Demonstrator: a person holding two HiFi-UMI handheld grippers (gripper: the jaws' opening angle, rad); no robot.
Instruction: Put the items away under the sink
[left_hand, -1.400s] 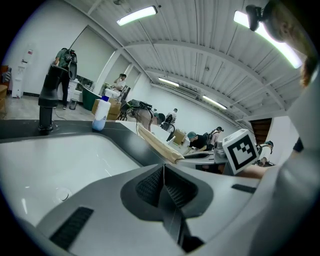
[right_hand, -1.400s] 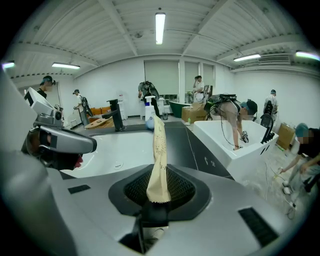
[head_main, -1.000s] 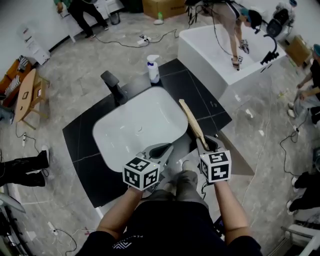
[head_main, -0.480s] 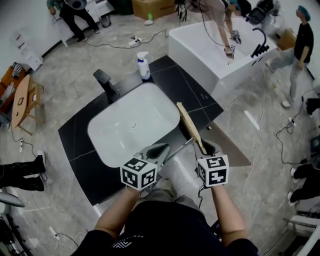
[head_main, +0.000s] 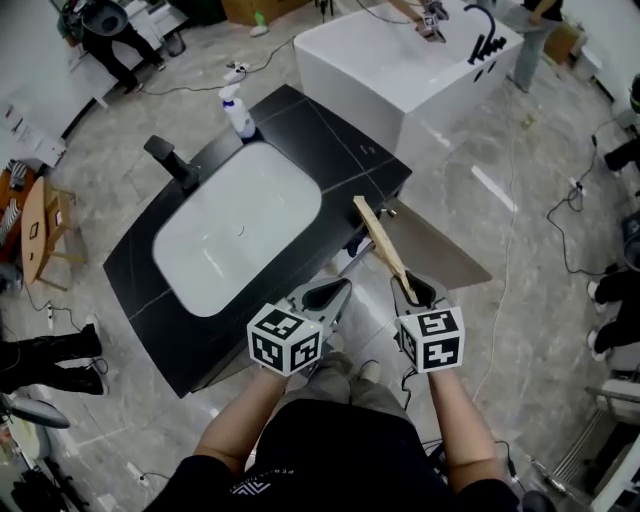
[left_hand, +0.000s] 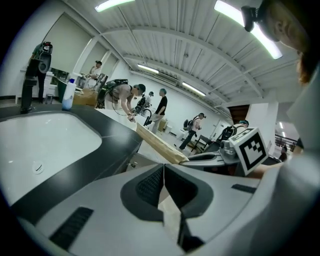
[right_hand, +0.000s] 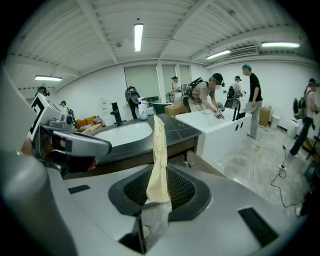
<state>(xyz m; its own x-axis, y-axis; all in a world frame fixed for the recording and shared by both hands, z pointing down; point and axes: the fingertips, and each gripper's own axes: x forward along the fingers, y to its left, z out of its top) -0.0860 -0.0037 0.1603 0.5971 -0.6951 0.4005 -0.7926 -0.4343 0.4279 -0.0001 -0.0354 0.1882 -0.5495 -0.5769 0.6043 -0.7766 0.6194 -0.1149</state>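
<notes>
Closest to the person, on the near side of the black sink counter (head_main: 300, 130) and just off its front edge, the left gripper (head_main: 335, 290) has its jaws pressed together with nothing in them. Right next to it, off the counter's near right corner, the right gripper (head_main: 415, 293) is clamped on the bottom end of a long flat tan paper packet (head_main: 380, 240). The packet's long axis runs away from the person and leans toward the counter, and its free end pokes up over the counter's front right edge. In the right gripper view it stands nearly upright out of the jaws, crimped end down. Below that same corner a cabinet door (head_main: 440, 255) hangs open, swung out from the counter. The white basin (head_main: 235, 225) sits in the counter's middle, with a black faucet (head_main: 170, 160) on the far left side and a spray bottle (head_main: 238, 110) at the far corner. A white bathtub (head_main: 400, 55) sits beyond the counter, with people around it.
</notes>
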